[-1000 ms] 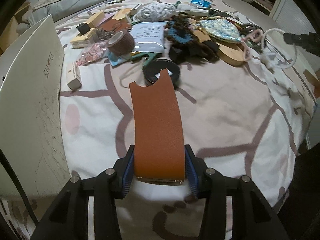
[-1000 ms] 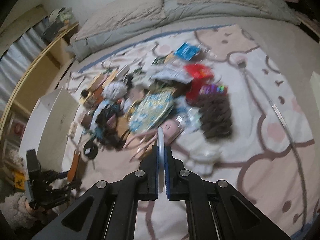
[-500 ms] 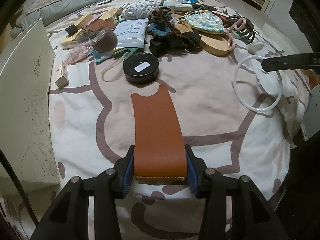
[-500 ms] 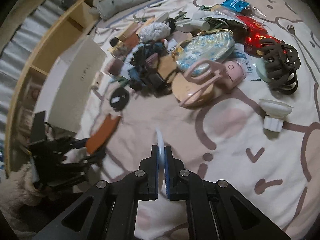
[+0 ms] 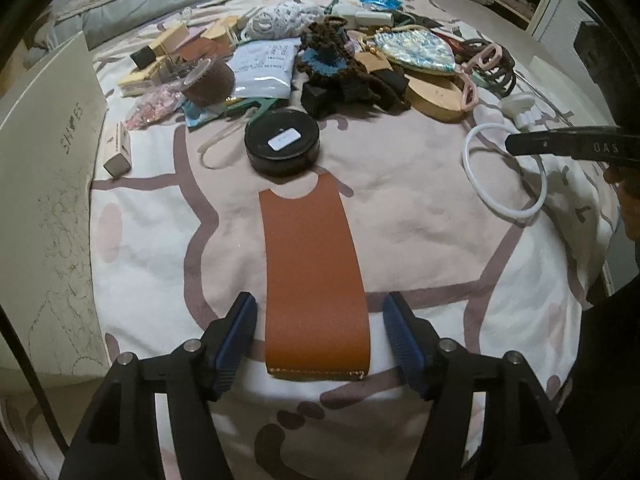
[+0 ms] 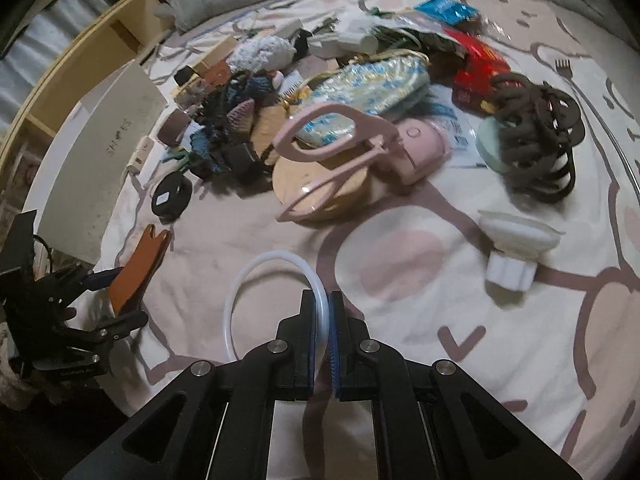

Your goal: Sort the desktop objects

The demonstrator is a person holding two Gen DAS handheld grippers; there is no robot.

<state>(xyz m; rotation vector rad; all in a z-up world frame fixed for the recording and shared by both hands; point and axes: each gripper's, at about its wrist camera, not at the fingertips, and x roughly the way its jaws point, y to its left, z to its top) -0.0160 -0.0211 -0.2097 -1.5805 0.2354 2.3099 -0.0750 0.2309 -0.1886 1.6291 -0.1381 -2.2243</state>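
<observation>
**Between open jaws: the leather sleeve lies free, the ring is yet to be set down**

Between the spread jaws of the left gripper (image 5: 318, 340) lies the brown leather sleeve (image 5: 314, 276), flat on the bedspread (image 5: 420, 240). Neither blue pad touches it; a sliver of cloth shows on each side. Its long axis runs straight out from the jaws, stitched end nearest, notched end pointing at the round black tin (image 5: 282, 145) just beyond. As I read it, the sleeve is placed, and a straight backward pull along that axis would clear it without a nudge.

At the right gripper (image 6: 323, 340) the jaws are closed on the thin white ring (image 6: 240, 292), pinching its near-right arc. The loop hangs out to the left of the jaws, low over the bedspread; whether it touches I cannot tell. It sits in the bare stretch between the sleeve and the white cap (image 6: 516, 240), so the right hand alone is placed to release it.

Farther out, the unsorted heap crowds the middle of the bed, with the white box (image 5: 44, 184) at the left.
</observation>
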